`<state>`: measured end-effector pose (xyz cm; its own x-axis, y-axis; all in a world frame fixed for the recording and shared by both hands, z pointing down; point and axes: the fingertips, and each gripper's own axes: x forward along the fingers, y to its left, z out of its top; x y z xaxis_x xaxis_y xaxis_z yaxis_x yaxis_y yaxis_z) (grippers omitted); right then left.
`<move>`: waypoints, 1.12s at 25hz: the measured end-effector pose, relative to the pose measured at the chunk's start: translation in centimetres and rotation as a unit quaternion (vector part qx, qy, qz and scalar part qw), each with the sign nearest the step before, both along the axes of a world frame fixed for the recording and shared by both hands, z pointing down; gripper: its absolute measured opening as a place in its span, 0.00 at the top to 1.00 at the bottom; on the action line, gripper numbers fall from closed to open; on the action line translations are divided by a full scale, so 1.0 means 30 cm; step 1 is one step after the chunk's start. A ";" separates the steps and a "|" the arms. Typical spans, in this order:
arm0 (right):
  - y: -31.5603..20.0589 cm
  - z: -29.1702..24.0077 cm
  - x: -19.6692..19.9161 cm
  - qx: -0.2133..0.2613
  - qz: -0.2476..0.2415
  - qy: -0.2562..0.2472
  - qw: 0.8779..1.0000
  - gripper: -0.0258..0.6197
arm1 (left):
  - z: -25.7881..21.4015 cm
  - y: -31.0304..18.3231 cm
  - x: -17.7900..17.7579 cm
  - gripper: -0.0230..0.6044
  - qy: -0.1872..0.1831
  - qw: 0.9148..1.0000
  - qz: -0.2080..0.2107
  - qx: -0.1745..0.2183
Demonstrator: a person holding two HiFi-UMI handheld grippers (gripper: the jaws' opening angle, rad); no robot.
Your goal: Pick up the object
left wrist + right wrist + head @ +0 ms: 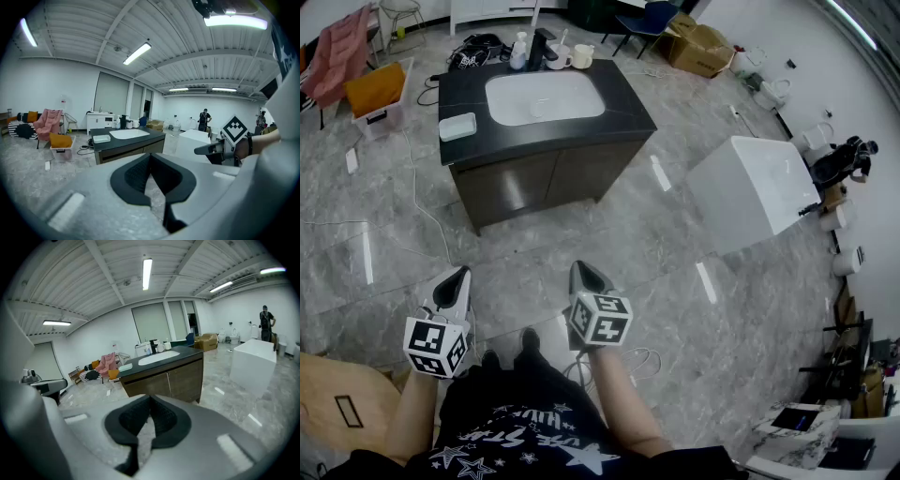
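Note:
My left gripper (461,273) and right gripper (578,268) are held side by side at waist height over the marble floor, both pointing toward a dark vanity cabinet (619,112). Each is shut with nothing between its jaws. In the left gripper view the left gripper (150,155) has its black pads meeting at the tips, and the right gripper (216,148) shows off to the right. The right gripper (150,397) looks the same in its own view. On the cabinet top lie a white sink (545,97), a small white tray (457,126), a bottle (518,52) and two cups (581,56).
A white rectangular tub (755,190) stands on the floor to the right. An orange bin (377,94) and a pink-draped chair (337,52) are at the far left, cardboard boxes (698,47) at the back. Cables (422,202) trail left of the cabinet. A person (266,322) stands far off.

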<state>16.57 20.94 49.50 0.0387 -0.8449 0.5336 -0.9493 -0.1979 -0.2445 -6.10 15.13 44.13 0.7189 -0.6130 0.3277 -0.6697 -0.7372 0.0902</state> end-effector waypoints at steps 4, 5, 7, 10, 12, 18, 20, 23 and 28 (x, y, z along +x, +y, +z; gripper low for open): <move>0.035 -0.013 0.029 0.000 -0.001 -0.002 1.000 0.95 | -0.012 0.029 0.023 0.95 -0.001 1.000 0.000 0.001; 0.041 -0.012 0.036 0.000 -0.001 -0.003 1.000 0.95 | -0.010 0.031 0.032 0.95 -0.004 1.000 0.000 0.002; 0.051 -0.004 0.047 -0.002 -0.002 -0.006 1.000 0.95 | -0.002 0.037 0.051 0.95 -0.006 1.000 0.001 -0.001; 0.069 0.014 0.078 -0.006 0.001 -0.010 1.000 0.95 | 0.012 0.056 0.073 0.95 -0.010 1.000 -0.001 -0.004; 0.068 0.018 0.104 -0.004 0.003 -0.014 1.000 0.95 | 0.017 0.056 0.080 0.95 -0.013 1.000 -0.010 -0.006; -0.009 0.009 0.126 0.029 -0.039 -0.022 0.999 0.95 | 0.001 0.016 0.106 0.95 -0.011 0.999 -0.046 0.011; -0.047 0.005 0.112 0.037 -0.057 -0.033 0.997 0.95 | -0.022 -0.002 0.109 0.95 -0.004 0.998 -0.062 0.022; -0.100 0.006 0.070 0.033 -0.081 -0.039 0.995 0.85 | -0.037 -0.028 0.077 0.95 0.003 0.996 -0.083 0.023; -0.226 0.018 0.022 0.017 -0.119 -0.040 0.992 0.67 | -0.017 -0.089 0.010 0.95 -0.004 0.994 -0.109 0.016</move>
<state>17.24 14.15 50.04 -0.2051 -0.8422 0.4987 -0.9457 0.0392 -0.3227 -5.80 12.45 43.61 0.5652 -0.7645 0.3101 -0.8146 -0.5766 0.0632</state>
